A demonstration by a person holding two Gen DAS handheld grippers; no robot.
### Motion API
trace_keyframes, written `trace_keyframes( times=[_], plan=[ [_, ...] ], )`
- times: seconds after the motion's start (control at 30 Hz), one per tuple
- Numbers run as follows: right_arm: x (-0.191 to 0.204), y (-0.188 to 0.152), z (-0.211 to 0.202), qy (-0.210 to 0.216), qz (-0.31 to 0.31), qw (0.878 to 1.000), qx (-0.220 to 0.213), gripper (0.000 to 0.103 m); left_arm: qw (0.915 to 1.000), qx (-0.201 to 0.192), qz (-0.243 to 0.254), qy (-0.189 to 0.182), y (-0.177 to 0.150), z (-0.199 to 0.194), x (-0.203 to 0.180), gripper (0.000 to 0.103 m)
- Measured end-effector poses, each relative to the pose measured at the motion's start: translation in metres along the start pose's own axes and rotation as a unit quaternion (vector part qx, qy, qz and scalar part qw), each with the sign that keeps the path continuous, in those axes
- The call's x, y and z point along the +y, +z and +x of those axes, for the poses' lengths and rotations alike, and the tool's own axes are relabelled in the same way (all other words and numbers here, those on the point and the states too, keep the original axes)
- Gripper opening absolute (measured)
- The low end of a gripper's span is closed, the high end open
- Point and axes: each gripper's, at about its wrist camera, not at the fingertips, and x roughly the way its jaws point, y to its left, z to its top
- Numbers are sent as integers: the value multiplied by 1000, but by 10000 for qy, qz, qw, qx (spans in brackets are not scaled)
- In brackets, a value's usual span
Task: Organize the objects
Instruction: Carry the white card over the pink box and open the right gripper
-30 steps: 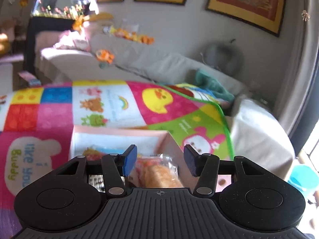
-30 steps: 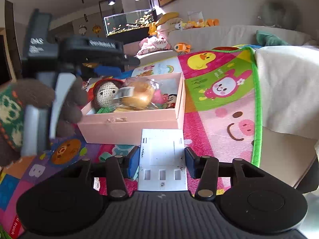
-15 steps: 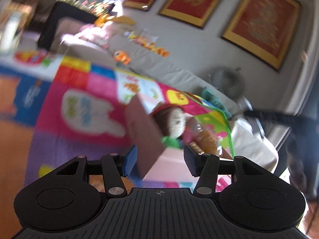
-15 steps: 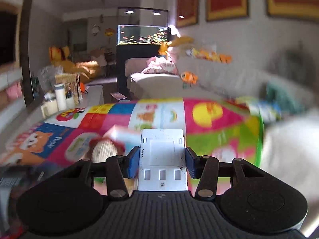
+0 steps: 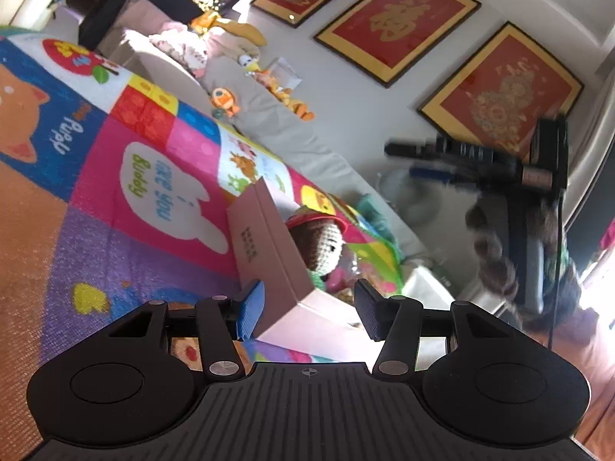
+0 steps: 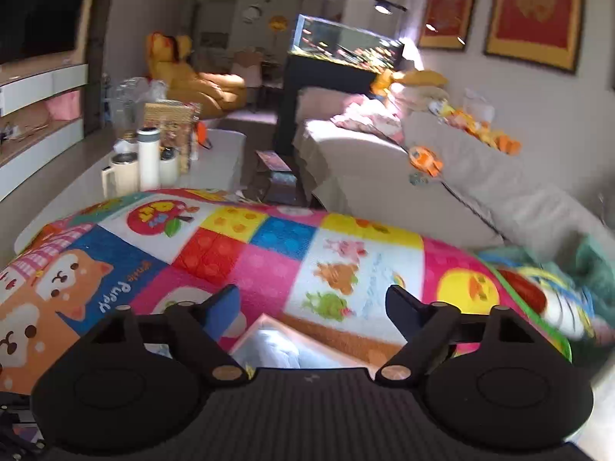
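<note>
A pink cardboard box (image 5: 269,253) lies open on the play mat and holds a crocheted doll with a red hat (image 5: 323,242) and wrapped snacks. My left gripper (image 5: 309,309) is open at the box's near corner, which sits between the fingers without the pads pressing on it. My right gripper (image 6: 311,303) hangs above the box (image 6: 269,342), its jaws opening with nothing between them. In the left wrist view the right gripper (image 5: 419,161) is a blur high over the box, held by a hand in a brown fuzzy sleeve (image 5: 496,253).
The colourful play mat (image 6: 269,253) covers the floor. A grey sofa (image 6: 480,192) with small plush toys runs along the wall. A low table with bottles and a jug (image 6: 150,153) stands at the far left, and a fish tank (image 6: 346,46) behind.
The right gripper let go of the white flat piece it held, spread its jaws and rose. The left gripper rolled and moved to the box's near corner.
</note>
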Motion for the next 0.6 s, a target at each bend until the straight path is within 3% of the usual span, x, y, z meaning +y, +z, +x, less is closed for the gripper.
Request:
trace_keyframes(
  times=[0.17, 0.37, 0.47, 0.6],
  plan=[
    [2, -40, -7, -479, -113, 9981, 364, 84, 10000, 78, -32, -13, 0, 4, 1, 56],
    [3, -107, -52, -606, 246, 9975, 276, 90, 9998, 187, 76, 36, -5, 8, -1, 56],
    [4, -144, -73, -672, 550, 9960, 226, 101, 9996, 217, 193, 63, -7, 10, -4, 56],
    [0, -193, -83, -869, 1266, 9873, 404, 103, 9985, 211, 453, 233, -9, 8, -14, 56]
  ],
)
